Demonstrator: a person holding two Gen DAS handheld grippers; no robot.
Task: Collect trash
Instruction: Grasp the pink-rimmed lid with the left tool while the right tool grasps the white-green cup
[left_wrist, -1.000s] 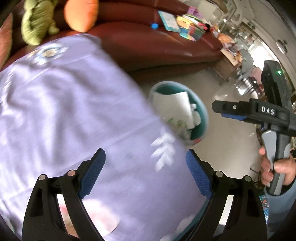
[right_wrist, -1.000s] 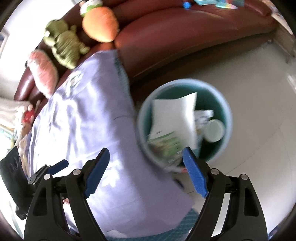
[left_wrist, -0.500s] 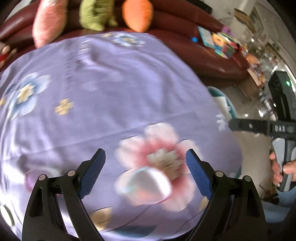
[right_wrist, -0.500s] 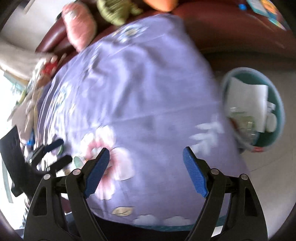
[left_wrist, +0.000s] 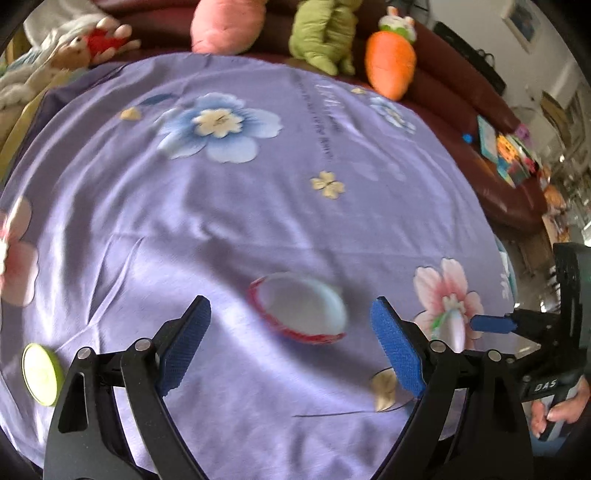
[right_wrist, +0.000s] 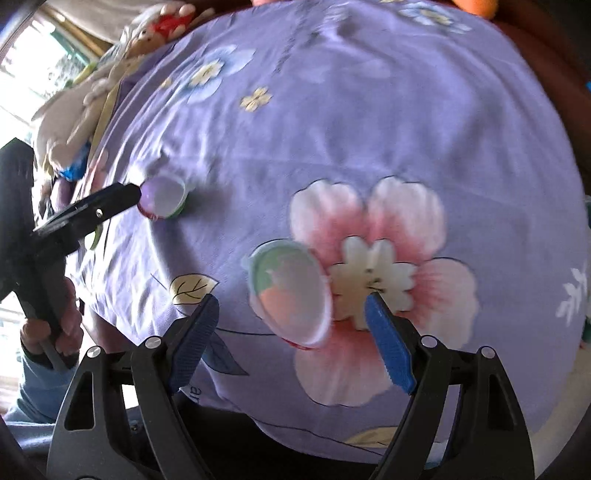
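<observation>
Right gripper (right_wrist: 290, 332), jaws wide apart, over clear lid (right_wrist: 290, 291) on flowered purple cloth (right_wrist: 369, 129).

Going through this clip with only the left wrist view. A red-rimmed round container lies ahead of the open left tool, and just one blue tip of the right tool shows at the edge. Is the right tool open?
Observer: Yes. In the right wrist view the right tool is wide open and holds nothing.
Operator: Anything ahead of it?
Observer: A second round container, its face green and pink, lies on the purple cloth between the tool's fingers. As far as I can tell, it is untouched.
Operator: Where on the cloth?
Observer: At the left edge of the big pink flower print, beside its white centre.
</observation>
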